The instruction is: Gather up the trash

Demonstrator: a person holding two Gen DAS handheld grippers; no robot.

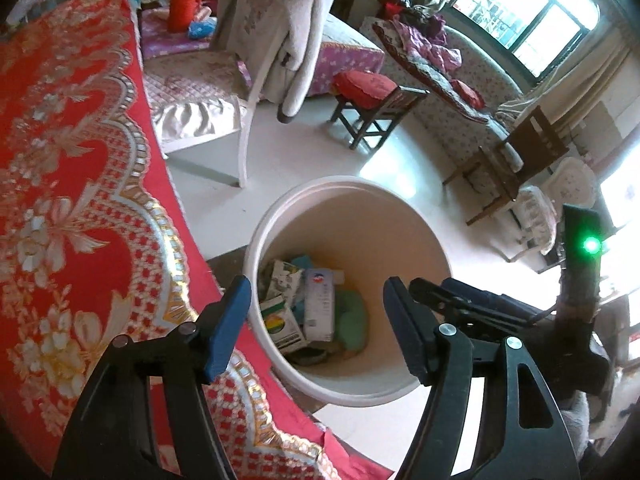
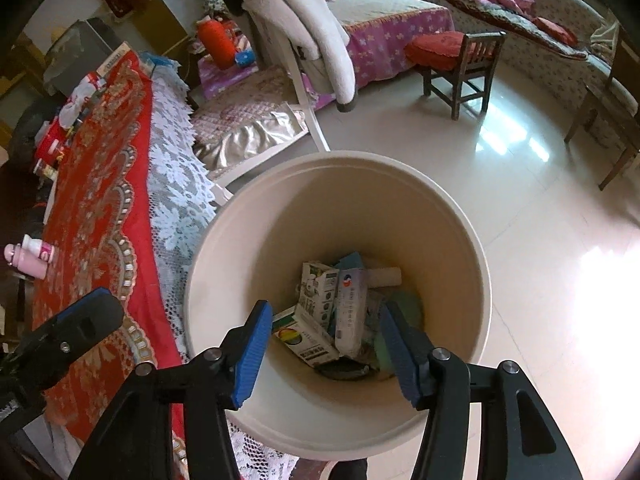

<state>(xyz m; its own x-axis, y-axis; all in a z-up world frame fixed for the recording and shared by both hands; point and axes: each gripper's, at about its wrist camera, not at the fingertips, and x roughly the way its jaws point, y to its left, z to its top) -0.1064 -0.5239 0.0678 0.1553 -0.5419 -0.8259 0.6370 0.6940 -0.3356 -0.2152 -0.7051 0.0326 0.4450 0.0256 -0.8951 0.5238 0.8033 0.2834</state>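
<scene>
I have both tools over the white bin (image 2: 340, 208), which stands on the floor just right of the red-clothed worktop (image 1: 68, 208). The left tool (image 1: 316, 322) is spread with nothing between its pads; the right tool (image 2: 324, 352) is spread too, empty. Cartons (image 2: 316, 300) and wrappers lie at the bin's bottom.

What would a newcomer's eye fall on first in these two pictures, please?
Probably the round white bin on the pale floor, right below both open grippers, with cartons and wrappers piled at its bottom. Next, the red patterned tablecloth filling the left side beside it.
</scene>
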